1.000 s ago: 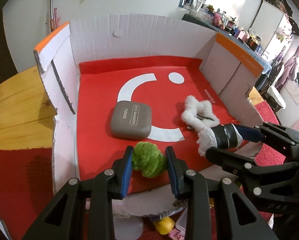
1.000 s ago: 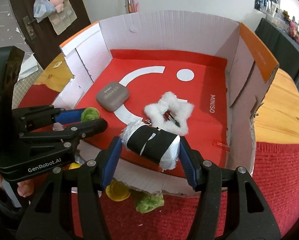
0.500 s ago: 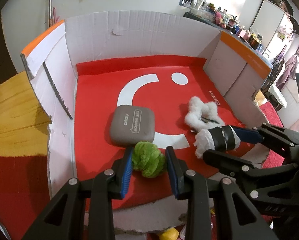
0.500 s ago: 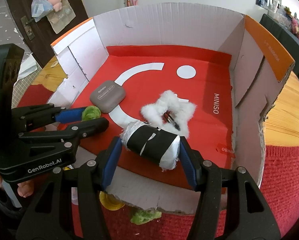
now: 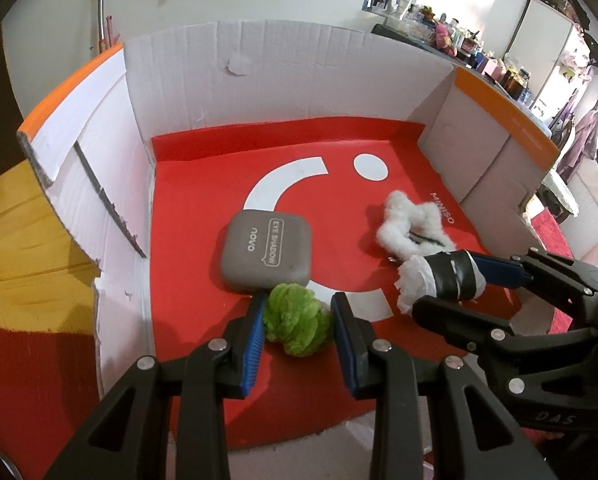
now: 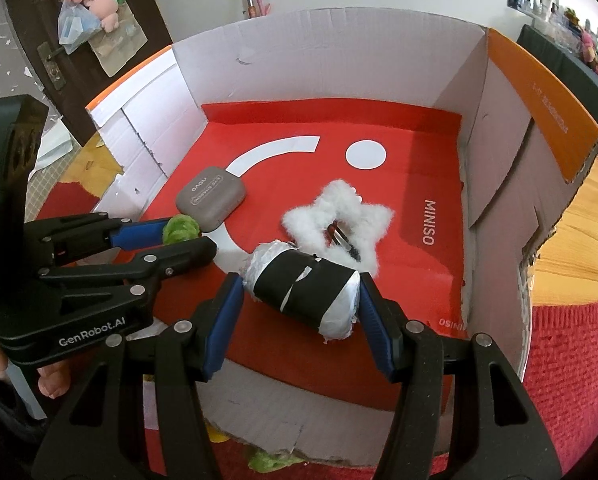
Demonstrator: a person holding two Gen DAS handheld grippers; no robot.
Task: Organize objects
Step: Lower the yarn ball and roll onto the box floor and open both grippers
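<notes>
My left gripper [image 5: 299,312] is shut on a fluffy green ball [image 5: 295,320] and holds it inside the cardboard box [image 5: 283,80], right in front of a grey eyeshadow case [image 5: 267,256]. My right gripper [image 6: 301,292] is shut on a white roll wrapped in black tape [image 6: 303,292], low over the red box floor [image 6: 379,120], just in front of a white fluffy star clip [image 6: 339,220]. The left gripper [image 6: 167,240] also shows in the right wrist view, and the right gripper [image 5: 443,284] in the left wrist view.
The box has white walls with orange flaps [image 6: 547,108] and stands on a wooden table [image 6: 579,220] with a red cloth [image 6: 571,380]. Green fluff [image 6: 267,460] and a yellow item [image 6: 217,436] lie outside the front wall.
Both grippers have moved forward over the front wall and into the box, each still holding its object. The green ball now sits close against the grey case.
</notes>
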